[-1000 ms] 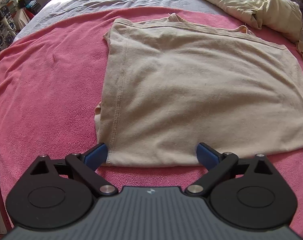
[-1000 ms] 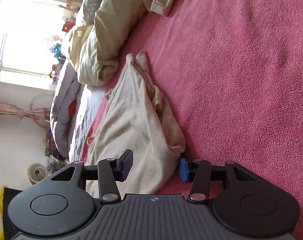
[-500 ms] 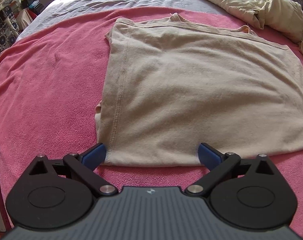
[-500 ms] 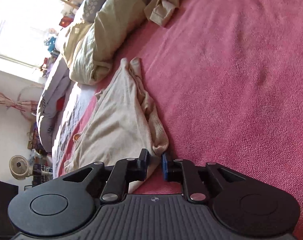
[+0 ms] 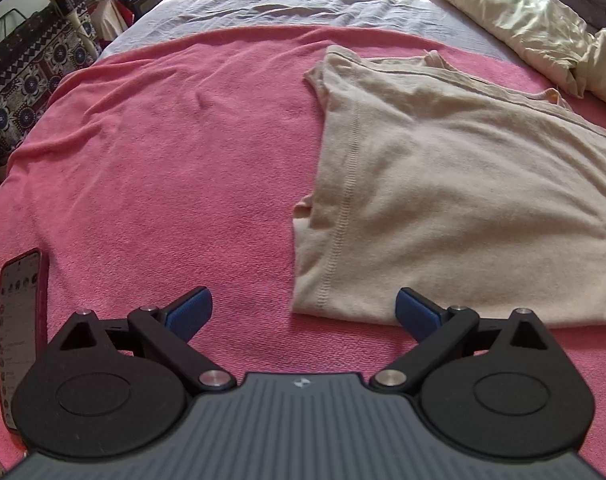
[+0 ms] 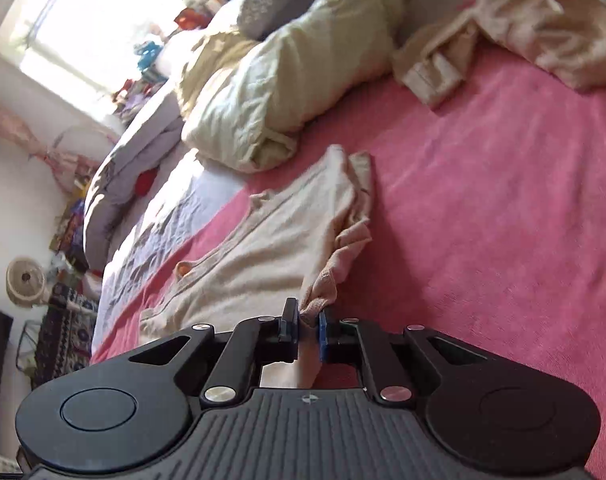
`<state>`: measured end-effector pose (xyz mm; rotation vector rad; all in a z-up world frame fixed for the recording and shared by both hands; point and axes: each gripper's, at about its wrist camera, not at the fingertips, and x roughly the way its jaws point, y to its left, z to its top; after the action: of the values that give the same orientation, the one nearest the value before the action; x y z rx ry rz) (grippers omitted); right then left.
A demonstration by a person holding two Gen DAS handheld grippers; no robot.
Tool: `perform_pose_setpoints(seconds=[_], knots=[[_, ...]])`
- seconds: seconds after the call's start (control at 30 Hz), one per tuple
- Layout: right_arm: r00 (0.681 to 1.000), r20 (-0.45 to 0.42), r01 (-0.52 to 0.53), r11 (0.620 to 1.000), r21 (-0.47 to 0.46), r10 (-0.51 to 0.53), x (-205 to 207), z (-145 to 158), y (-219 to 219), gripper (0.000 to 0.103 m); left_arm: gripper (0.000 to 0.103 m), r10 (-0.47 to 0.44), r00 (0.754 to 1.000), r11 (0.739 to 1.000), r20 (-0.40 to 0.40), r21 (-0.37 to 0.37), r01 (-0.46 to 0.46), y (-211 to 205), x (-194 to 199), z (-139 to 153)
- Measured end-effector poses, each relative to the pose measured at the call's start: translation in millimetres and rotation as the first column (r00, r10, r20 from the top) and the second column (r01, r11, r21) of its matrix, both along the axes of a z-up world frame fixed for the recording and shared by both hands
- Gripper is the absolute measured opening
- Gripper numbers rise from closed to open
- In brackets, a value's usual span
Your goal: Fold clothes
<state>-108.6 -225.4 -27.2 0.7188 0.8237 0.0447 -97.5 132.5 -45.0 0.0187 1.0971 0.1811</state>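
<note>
Covering the bed, a pink blanket bears the beige shirt, right tool pinching it, left tool spread.

Strong daylight is pouring in from the window, which is blowing out to white glare. Sun is striping the grey sheet and pale pillow. Fisheye bending is curving both views' edges, and motion blur is softening the right wrist view's far bedding.
</note>
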Motion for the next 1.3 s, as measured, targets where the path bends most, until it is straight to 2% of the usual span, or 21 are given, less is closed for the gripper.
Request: perform_pose_setpoints(seconds=[0.07,0.17,0.23,0.33,0.37,0.43,0.57,0.6,0.67,0.7,0.77,0.83,0.87,0.9,0.93,1.0,1.07,1.13,1.23,1.27,1.3], knots=[[0.990,0.047,-0.132,0.990,-0.056,0.134,21.6,17.4,42.1,0.010,0.100,0.046,0.999,0.999,0.017,-0.007,-0.046,19.7,-4.2,7.8],[0.944,0.070,-0.314,0.941,-0.125,0.324,50.5,21.0,116.0,0.010,0.100,0.119,0.992,0.993,0.038,-0.033,-0.118,54.2,-12.5,18.9],[0.887,0.054,-0.444,0.881,-0.165,0.458,61.9,10.0,174.9,0.009,0.100,0.163,0.986,0.986,0.044,-0.047,-0.161,74.8,-18.8,23.2],[0.806,-0.035,-0.583,0.782,-0.220,0.591,62.5,-19.3,239.8,0.009,0.100,0.208,0.978,0.977,0.031,-0.062,-0.206,97.6,-28.7,20.2],[0.788,-0.057,-0.606,0.757,-0.245,0.612,57.6,-26.3,254.3,0.009,0.100,0.219,0.975,0.974,0.023,-0.065,-0.217,102.6,-31.6,18.3],[0.779,-0.065,-0.611,0.734,-0.296,0.623,43.7,-27.5,267.4,0.009,0.100,0.235,0.972,0.970,0.012,-0.075,-0.233,110.9,-38.0,14.7],[0.772,0.014,-0.600,0.736,-0.314,0.636,34.1,4.9,261.8,0.005,0.100,0.250,0.968,0.963,0.006,-0.105,-0.248,119.1,-46.5,9.5],[0.750,0.032,-0.618,0.717,-0.324,0.661,32.4,12.8,263.3,0.005,0.100,0.255,0.967,0.961,0.006,-0.109,-0.253,120.5,-47.2,8.3],[0.693,0.037,-0.658,0.652,-0.376,0.720,29.8,20.4,277.3,0.005,0.100,0.263,0.965,0.958,0.004,-0.115,-0.261,123.6,-47.4,6.2],[0.684,0.024,-0.654,0.629,-0.420,0.729,26.9,19.1,282.7,0.005,0.099,0.267,0.964,0.957,0.005,-0.117,-0.265,124.6,-47.1,6.4],[0.686,-0.010,-0.618,0.574,-0.537,0.728,20.5,13.4,290.6,0.007,0.099,0.262,0.965,0.956,0.018,-0.144,-0.257,125.6,-46.9,10.5],[0.698,-0.033,-0.543,0.499,-0.675,0.715,12.8,6.5,293.3,0.019,0.098,0.239,0.970,0.950,0.043,-0.218,-0.225,125.8,-46.6,18.2],[0.697,-0.038,-0.521,0.469,-0.713,0.716,10.5,3.9,290.4,0.038,0.098,0.223,0.973,0.940,0.054,-0.275,-0.200,125.2,-45.4,21.9],[0.696,-0.039,-0.508,0.454,-0.732,0.717,9.5,2.7,284.7,0.053,0.098,0.196,0.978,0.919,0.068,-0.361,-0.159,123.2,-42.5,26.4],[0.695,-0.040,-0.495,0.438,-0.750,0.718,8.5,1.6,279.1,0.057,0.098,0.154,0.984,0.885,0.088,-0.455,-0.098,118.1,-37.2,30.5],[0.720,-0.054,-0.482,0.441,-0.757,0.692,9.8,0.1,258.7,0.059,0.098,0.070,0.989,0.839,0.132,-0.543,0.013,98.3,-23.9,34.3],[0.750,-0.076,-0.471,0.449,-0.760,0.657,11.4,-1.4,235.5,0.059,0.098,-0.019,0.983,0.784,0.185,-0.607,0.129,73.5,-7.9,36.8],[0.777,-0.106,-0.456,0.439,-0.774,0.620,10.7,-3.5,213.3,0.060,0.098,-0.040,0.979,0.780,0.198,-0.606,0.154,56.9,6.1,29.2],[0.813,-0.144,-0.444,0.442,-0.779,0.564,8.5,-6.3,184.8,0.062,0.081,0.020,0.991,0.819,0.129,-0.571,0.058,38.3,28.1,2.3],[0.824,-0.156,-0.441,0.444,-0.780,0.544,7.7,-7.4,175.3,0.064,0.073,0.043,0.994,0.828,0.097,-0.561,0.019,34.3,35.1,-7.0],[0.835,-0.168,-0.438,0.446,-0.781,0.524,6.9,-8.5,165.7,0.065,0.071,0.054,0.994,0.828,0.093,-0.560,0.007,31.7,39.0,-12.3]])
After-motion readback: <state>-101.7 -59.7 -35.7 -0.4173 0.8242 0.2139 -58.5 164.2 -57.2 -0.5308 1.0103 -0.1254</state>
